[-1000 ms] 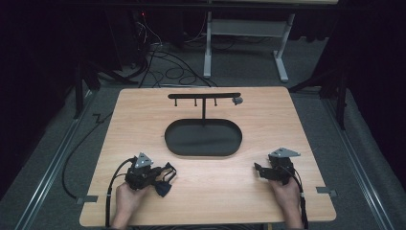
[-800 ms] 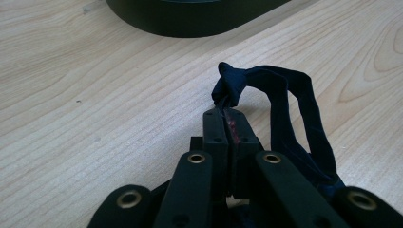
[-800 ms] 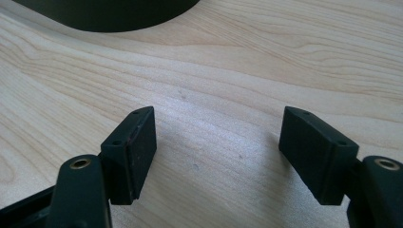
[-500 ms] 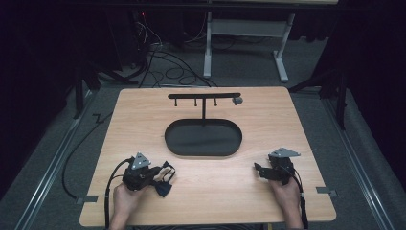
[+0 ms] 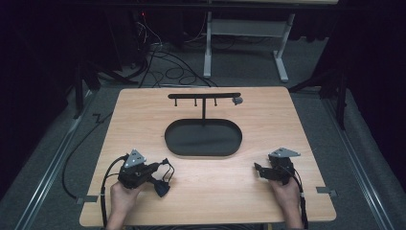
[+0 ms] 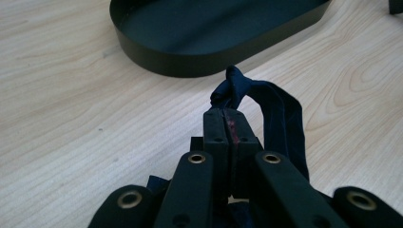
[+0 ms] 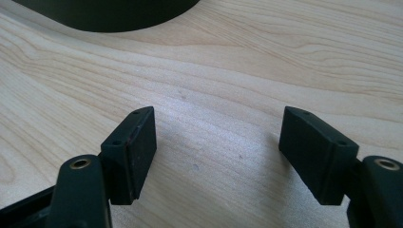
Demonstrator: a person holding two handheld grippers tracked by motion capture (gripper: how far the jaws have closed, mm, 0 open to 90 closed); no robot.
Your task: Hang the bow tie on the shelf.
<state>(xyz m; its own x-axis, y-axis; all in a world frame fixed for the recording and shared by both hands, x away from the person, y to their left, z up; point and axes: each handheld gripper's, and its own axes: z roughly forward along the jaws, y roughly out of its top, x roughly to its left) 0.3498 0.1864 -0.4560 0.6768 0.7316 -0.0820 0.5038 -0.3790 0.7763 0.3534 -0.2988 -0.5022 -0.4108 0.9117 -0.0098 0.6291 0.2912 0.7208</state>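
Observation:
My left gripper (image 5: 164,173) rests on the wooden table (image 5: 143,120) at the front left, jaws pointing right. In the left gripper view, my left gripper (image 6: 227,118) is shut on a dark blue strap (image 6: 281,114) that loops up past the jaw tips and back down on the right. From above, the strap (image 5: 162,189) shows as a small blue bundle under the jaws. My right gripper (image 5: 261,170) lies at the front right, and in its own view the right gripper (image 7: 218,142) stands open over bare wood with nothing between the jaws.
A black oval tray (image 5: 172,143) sits mid-table, its wall (image 6: 190,64) just ahead of the left jaws. Behind it stands a black T-shaped rack (image 5: 204,96) with small hooks and a grey piece (image 5: 237,100) at its right end. Cables lie on the floor beyond.

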